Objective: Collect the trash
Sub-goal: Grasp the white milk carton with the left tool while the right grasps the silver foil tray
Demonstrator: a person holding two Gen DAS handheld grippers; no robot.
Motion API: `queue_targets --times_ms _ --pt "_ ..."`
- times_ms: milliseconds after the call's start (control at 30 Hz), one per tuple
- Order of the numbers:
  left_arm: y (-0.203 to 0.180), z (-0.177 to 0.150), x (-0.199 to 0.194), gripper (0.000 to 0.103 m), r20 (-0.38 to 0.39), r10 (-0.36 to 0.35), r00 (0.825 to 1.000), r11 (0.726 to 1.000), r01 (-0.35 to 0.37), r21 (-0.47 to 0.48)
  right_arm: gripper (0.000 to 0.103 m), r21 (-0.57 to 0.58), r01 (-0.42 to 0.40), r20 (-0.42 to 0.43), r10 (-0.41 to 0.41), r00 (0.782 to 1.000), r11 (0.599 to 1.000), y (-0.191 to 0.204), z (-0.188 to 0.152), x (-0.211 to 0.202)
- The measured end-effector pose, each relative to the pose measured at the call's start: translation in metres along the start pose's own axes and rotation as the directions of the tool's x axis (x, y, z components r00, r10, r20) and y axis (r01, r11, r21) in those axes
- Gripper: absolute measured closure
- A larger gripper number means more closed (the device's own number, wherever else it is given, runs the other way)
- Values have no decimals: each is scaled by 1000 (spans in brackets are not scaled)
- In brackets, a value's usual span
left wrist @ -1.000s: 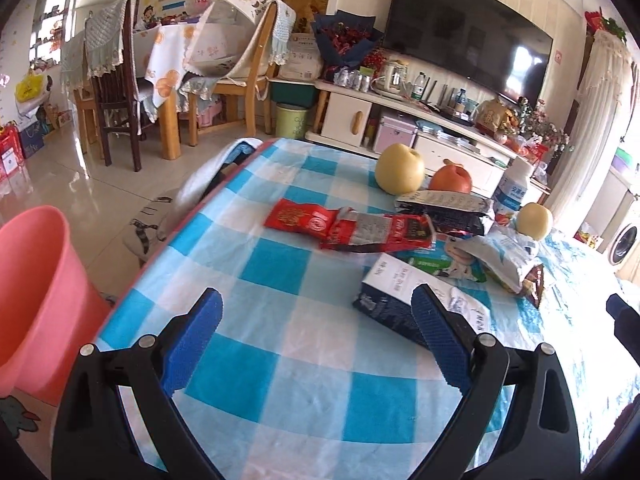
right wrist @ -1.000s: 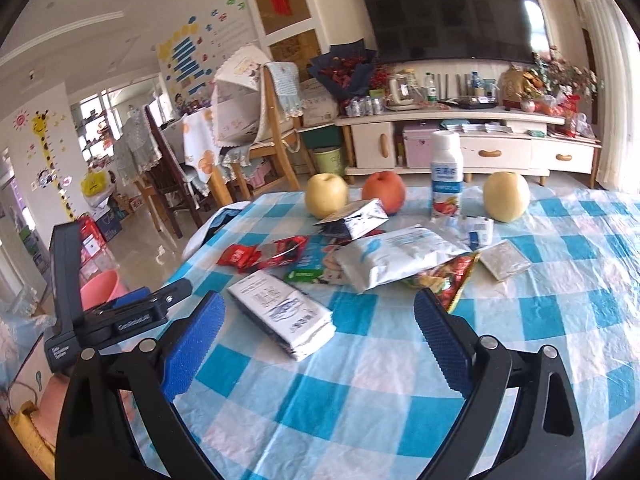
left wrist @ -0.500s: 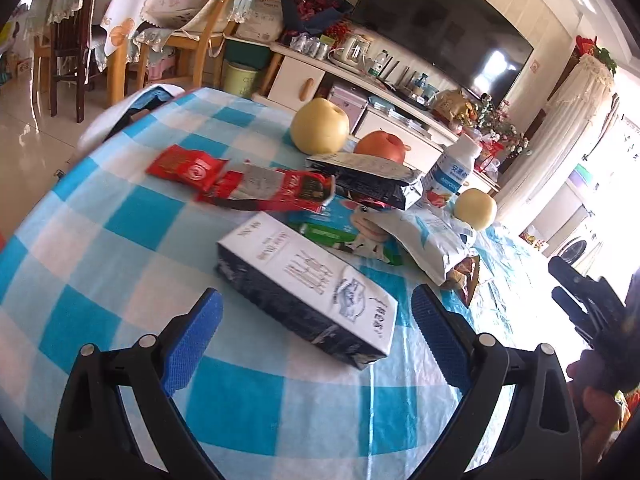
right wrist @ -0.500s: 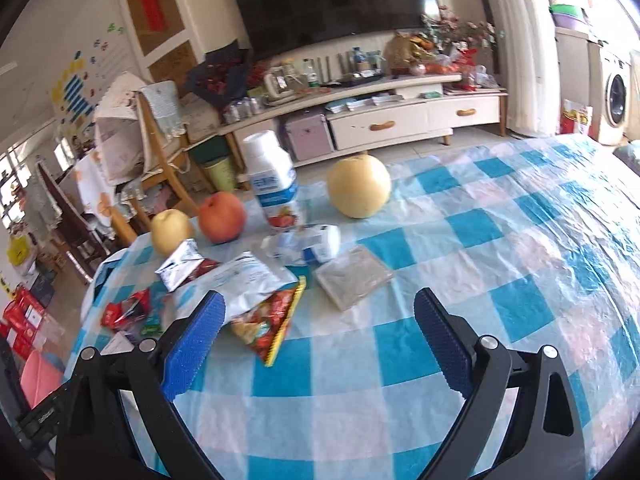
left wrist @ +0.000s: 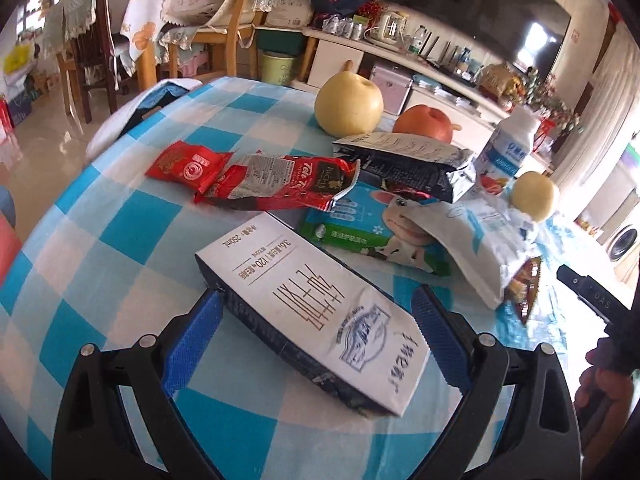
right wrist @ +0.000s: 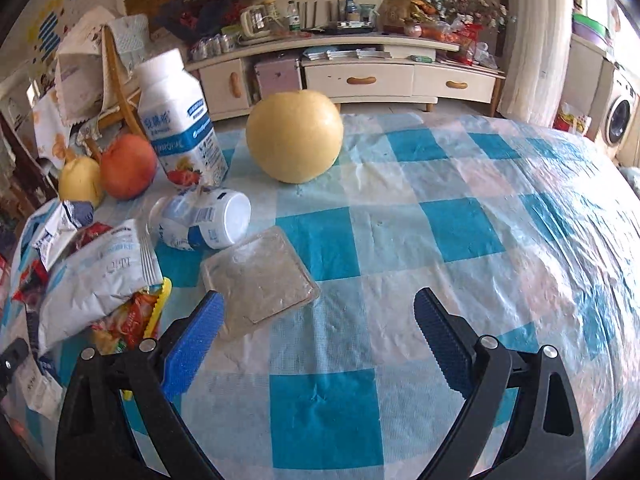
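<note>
- The left gripper (left wrist: 316, 316) stands spread wide over the checked tablecloth (left wrist: 132, 224), its blue pads either side of the milk carton (left wrist: 308, 304) and holding nothing; whether the left pad touches the carton's edge I cannot tell
- The milk carton lies flat on its side between the fingers; its long axis runs diagonally, far end up and to the left, near end down and to the right; its near corner passes under the view's lower part
- Beyond it lie red wrappers (left wrist: 256, 178), a green pack (left wrist: 360, 228) partly covered by a white bag (left wrist: 480, 240), and a silver pouch (left wrist: 412, 160); two pears and an apple (left wrist: 424, 124) sit behind
- The right gripper (right wrist: 320, 320) is likewise spread wide and empty; its left pad is just beside a clear plastic tray (right wrist: 260, 280) lying flat
- A small bottle (right wrist: 204, 224) lies tipped, its base toward the camera; a taller bottle (right wrist: 176, 120) stands upright; the wrappers at the left edge are cut off by the frame
</note>
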State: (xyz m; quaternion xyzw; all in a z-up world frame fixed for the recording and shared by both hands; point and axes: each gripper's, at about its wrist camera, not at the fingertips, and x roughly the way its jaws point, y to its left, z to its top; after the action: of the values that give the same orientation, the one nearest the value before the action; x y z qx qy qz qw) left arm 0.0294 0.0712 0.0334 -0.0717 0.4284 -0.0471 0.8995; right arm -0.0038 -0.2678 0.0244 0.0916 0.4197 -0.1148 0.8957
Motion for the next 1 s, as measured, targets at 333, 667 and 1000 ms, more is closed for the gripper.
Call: queue_targets --times_ms 333,667,1000 --pt "4 6 11 7 -23 113 993 990 -110 84 8 -85 -68 -42 65 997 994 18 0 16" --pt "1 2 12 7 -35 109 993 988 -104 112 34 -161 -33 -38 27 999 986 28 6 21" --pt "-2 -7 17 30 -49 97 994 988 -91 122 35 -165 -47 -40 41 998 985 24 2 18"
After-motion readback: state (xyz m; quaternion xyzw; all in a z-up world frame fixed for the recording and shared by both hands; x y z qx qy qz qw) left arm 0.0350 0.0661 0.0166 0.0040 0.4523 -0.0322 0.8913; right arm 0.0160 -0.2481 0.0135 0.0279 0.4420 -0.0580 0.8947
